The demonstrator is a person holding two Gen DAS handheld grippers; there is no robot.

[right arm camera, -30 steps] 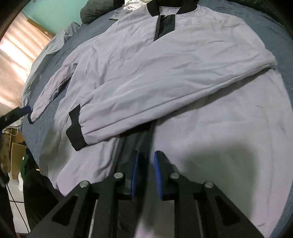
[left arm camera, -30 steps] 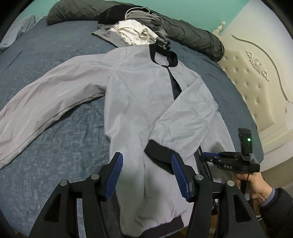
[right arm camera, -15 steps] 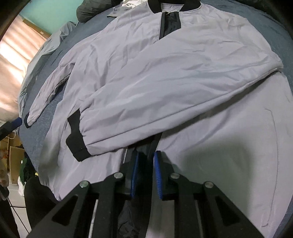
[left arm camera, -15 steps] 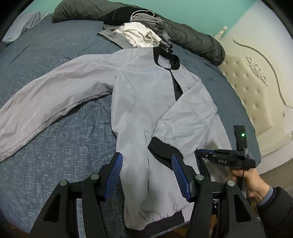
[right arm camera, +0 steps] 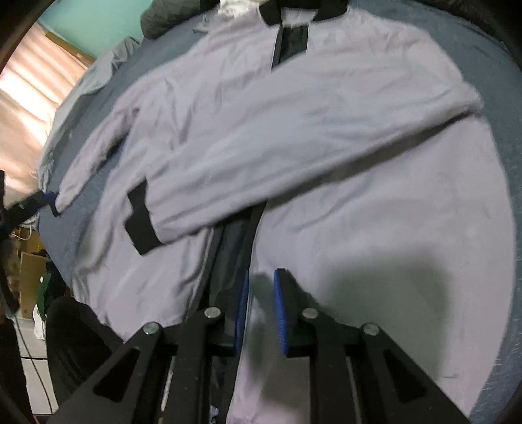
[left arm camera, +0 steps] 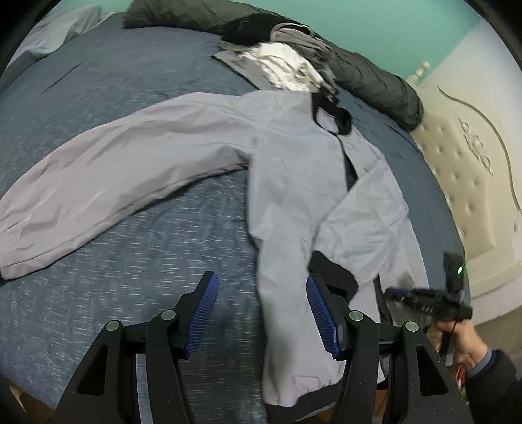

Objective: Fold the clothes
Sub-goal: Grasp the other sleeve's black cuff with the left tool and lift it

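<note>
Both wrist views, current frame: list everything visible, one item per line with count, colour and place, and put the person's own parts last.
Jacket: one, light grey with black collar, cuffs and hem, laid flat on the bed; one sleeve folded across the front, the other stretched out sideways.
Bed cover: one, blue-grey, under the jacket.
Clothes pile: one heap, white, grey and black, beyond the collar.
Dark bedding roll: one, dark grey, along the far edge of the bed.
Headboard: one, cream, tufted, at the bed's end.
Wall: teal.
Curtain: pinkish, sunlit, at the left.
Left gripper: black with blue pads, open above the jacket's lower edge.
Right gripper: same make, pads close together over the jacket's hem; grip unclear.
Hand: one, holding the right gripper.
</note>
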